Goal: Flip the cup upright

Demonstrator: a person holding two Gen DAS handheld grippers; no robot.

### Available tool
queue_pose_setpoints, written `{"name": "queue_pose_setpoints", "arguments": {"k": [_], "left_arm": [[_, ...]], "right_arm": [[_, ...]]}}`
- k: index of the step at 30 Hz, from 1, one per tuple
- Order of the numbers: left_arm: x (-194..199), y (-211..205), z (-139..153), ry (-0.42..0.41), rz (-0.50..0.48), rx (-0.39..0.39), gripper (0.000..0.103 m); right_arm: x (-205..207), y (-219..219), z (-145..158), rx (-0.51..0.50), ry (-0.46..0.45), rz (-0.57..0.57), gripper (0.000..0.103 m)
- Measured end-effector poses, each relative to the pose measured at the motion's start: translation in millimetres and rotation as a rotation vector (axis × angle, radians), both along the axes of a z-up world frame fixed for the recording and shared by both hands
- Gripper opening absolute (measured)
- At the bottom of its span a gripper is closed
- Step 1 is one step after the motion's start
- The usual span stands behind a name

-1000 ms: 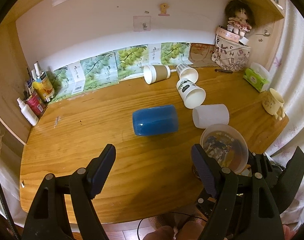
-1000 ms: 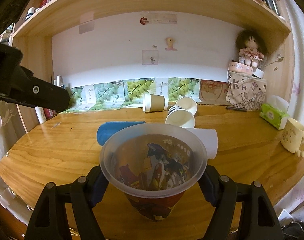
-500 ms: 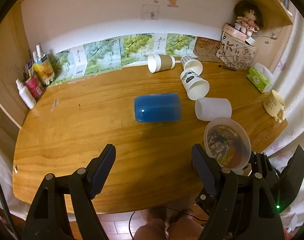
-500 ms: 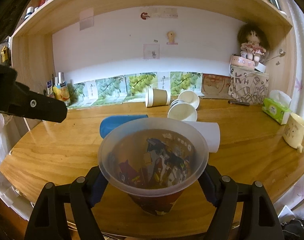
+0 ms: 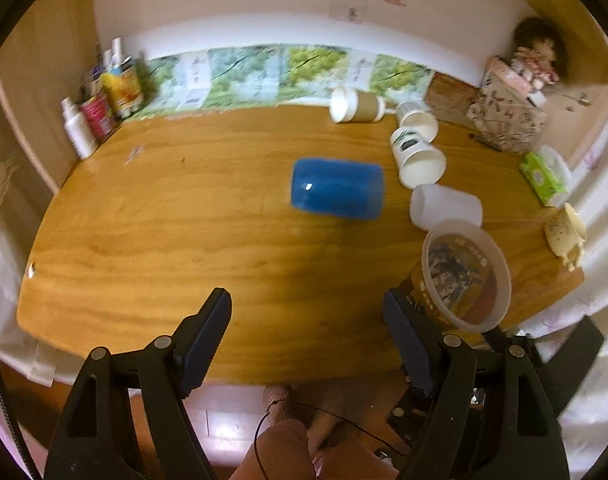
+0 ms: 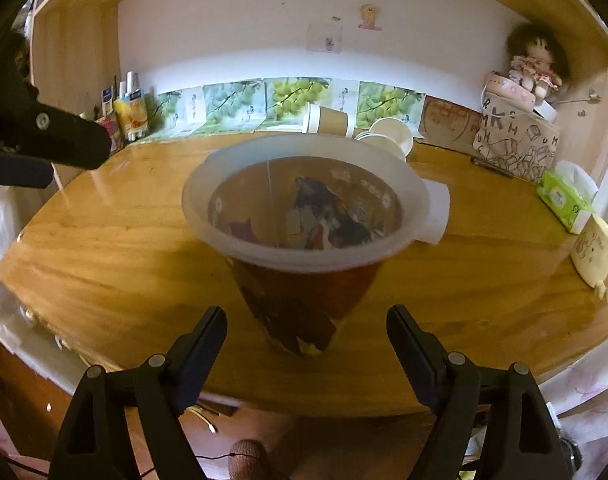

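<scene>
1. A printed cup [image 6: 304, 248] with a clear wide rim stands upright near the front edge of the wooden desk [image 6: 104, 248], its mouth facing up.
2. The right gripper [image 6: 307, 332] sits just in front of the cup with its two fingers spread wide, one on each side of the cup's narrow base and not touching it; it grasps nothing.
3. The left gripper [image 5: 307, 320] hangs over the front edge of the desk, fingers spread wide and holding nothing.
4. From the left wrist view the printed cup [image 5: 463, 276] stands just beside the left gripper's right finger [image 5: 407, 340].
5. A blue cup [image 5: 337, 190] lies on its side in the middle of the desk [image 5: 164, 220].
6. A white cup [image 5: 445, 210] lies on its side just behind the printed cup.
7. Three paper cups [image 5: 417, 156] lie tipped over further back, near the wall.
8. A cream mug [image 6: 597, 256] stands at the desk's right edge, with a green tissue pack [image 6: 565, 200] behind it.
</scene>
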State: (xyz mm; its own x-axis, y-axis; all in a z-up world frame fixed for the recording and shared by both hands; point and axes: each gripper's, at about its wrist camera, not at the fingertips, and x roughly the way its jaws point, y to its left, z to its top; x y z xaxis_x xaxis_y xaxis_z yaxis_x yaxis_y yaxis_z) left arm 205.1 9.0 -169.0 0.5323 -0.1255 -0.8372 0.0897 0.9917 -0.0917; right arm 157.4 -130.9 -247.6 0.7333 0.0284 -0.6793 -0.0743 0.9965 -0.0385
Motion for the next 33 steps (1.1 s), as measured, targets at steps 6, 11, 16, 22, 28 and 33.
{"name": "queue_pose_setpoints", "arguments": {"k": [6,11,16,22,28,33], "left_arm": [[-27,-27,-4,0.044,0.015,0.057,0.081],[-56,-47,7,0.004,0.033,0.052,0.081],[-86,-58,22,-0.064,0.084,0.021,0.081],[-123,-61,52,-0.249,0.148,-0.075,0.081],[-143,-54,72,-0.335,0.259,-0.048,0.081],[-150,-52,89,-0.353,0.249,-0.009,0.081]], "right_arm": [[-24,-26,11,0.024,0.044,0.023,0.084],[-46,-54,25,0.047,0.071,-0.003,0.084],[-68,-79,40,0.017,0.078,-0.028,0.084],[-92,-104,74,0.034,0.085,-0.010,0.084],[-116,-107,119,-0.019,0.019,0.032,0.103],[-129,-108,148,0.044,-0.002,0.058,0.103]]}}
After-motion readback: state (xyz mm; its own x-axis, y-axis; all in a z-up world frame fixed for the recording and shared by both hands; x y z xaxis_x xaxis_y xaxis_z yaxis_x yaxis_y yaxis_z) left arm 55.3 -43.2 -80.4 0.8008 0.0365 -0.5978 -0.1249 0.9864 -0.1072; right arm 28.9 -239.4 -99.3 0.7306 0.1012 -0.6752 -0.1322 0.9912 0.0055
